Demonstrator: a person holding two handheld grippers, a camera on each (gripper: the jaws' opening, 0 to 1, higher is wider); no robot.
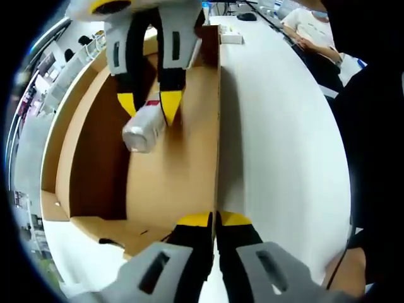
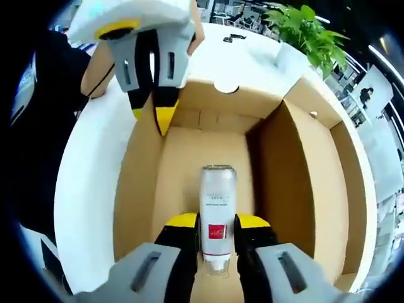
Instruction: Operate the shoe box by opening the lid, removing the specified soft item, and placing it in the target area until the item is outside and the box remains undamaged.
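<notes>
In the left gripper view, an open brown cardboard shoe box (image 1: 170, 183) is seen lying on a white table (image 1: 284, 158). The left gripper (image 1: 214, 219), grey-bodied with black jaws and yellow tips, rises from the bottom of the view; its jaws are pressed together on the thin upright cardboard wall (image 1: 218, 126) of the box, one tip on either side of the wall's edge. Inside the box, a clear plastic bottle with a white label and a red patch (image 1: 144, 128) is seen held between the yellow tips of the right gripper (image 1: 149, 104), which comes down from the top of the view. The bottle's long axis runs slantwise, its rounded end pointing toward the lower left of the view, above the box floor. A seated person (image 1: 312, 28) is visible at the far end of the table.

In the right gripper view, the right gripper (image 2: 216, 221) is closed on the bottle (image 2: 216, 208), which lies lengthwise between the jaws. The long axis runs straight forward along the jaws, one end pointing away over the box floor (image 2: 202, 151). The left gripper (image 2: 159, 117) is seen at the upper left, at the box's wall. A green leafy plant (image 2: 306, 31) stands beyond the box.
</notes>
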